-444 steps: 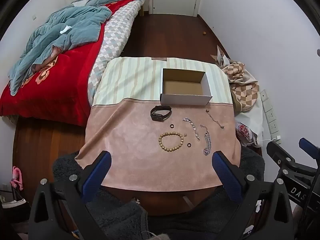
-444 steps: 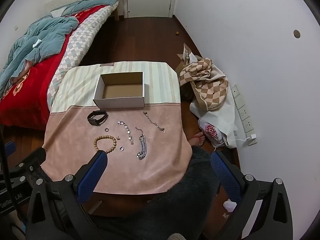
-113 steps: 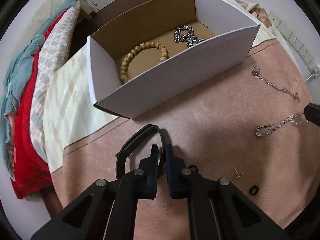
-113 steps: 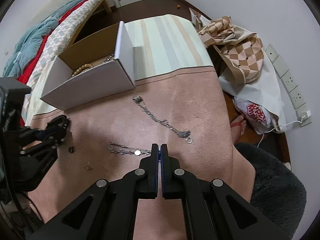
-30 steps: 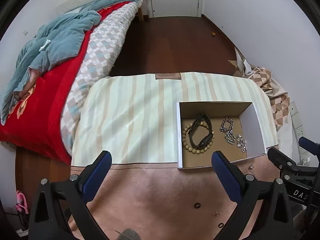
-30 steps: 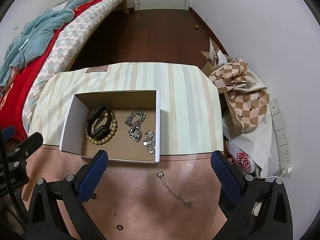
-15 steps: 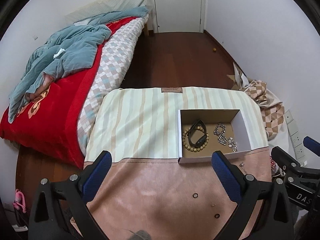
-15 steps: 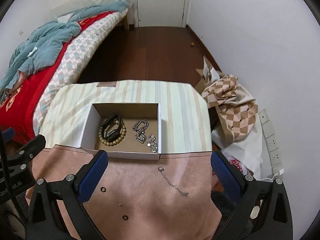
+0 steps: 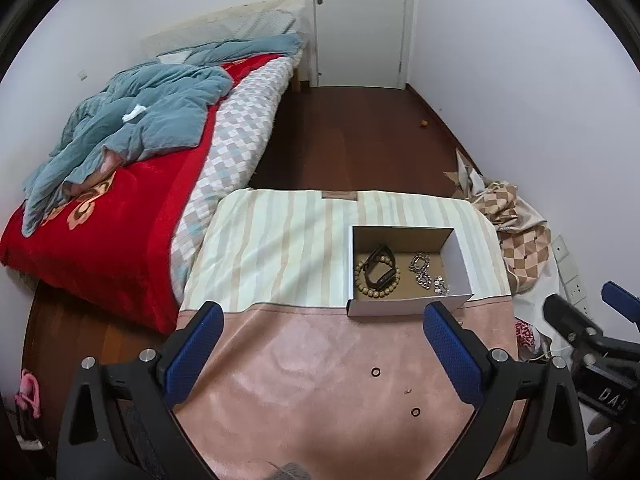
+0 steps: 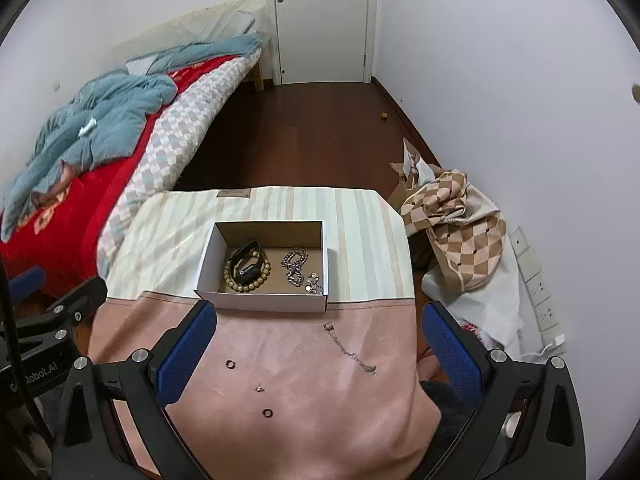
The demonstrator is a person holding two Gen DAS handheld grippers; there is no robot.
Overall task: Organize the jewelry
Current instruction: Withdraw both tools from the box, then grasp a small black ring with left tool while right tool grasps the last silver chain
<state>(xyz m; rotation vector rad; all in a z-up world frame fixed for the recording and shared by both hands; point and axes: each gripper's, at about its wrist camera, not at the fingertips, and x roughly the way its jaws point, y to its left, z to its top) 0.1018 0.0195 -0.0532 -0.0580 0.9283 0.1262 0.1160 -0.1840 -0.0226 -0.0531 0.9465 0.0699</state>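
Hanging high over the table, both tools were spread wide and held nothing. The left gripper and the right gripper each showed blue pads far apart, well above the pink cloth.

A white box sat where the pink cloth met the striped cloth. Inside it lay a bead bracelet with a black watch band on top of it. Beside those lay a thick silver chain, and a smaller shiny chain lay in the near right corner.

Some jewelry was left out on the pink cloth. A thin chain lay just in front of the box, to the right. Two small dark rings and lay nearer, well apart, with a tiny ear stud between them. Nothing stood in the way of these.

A bed with a red cover and a blue blanket was on the left. A checkered bag slumped on the floor at the right, by the wall. A white door was shut at the far end.
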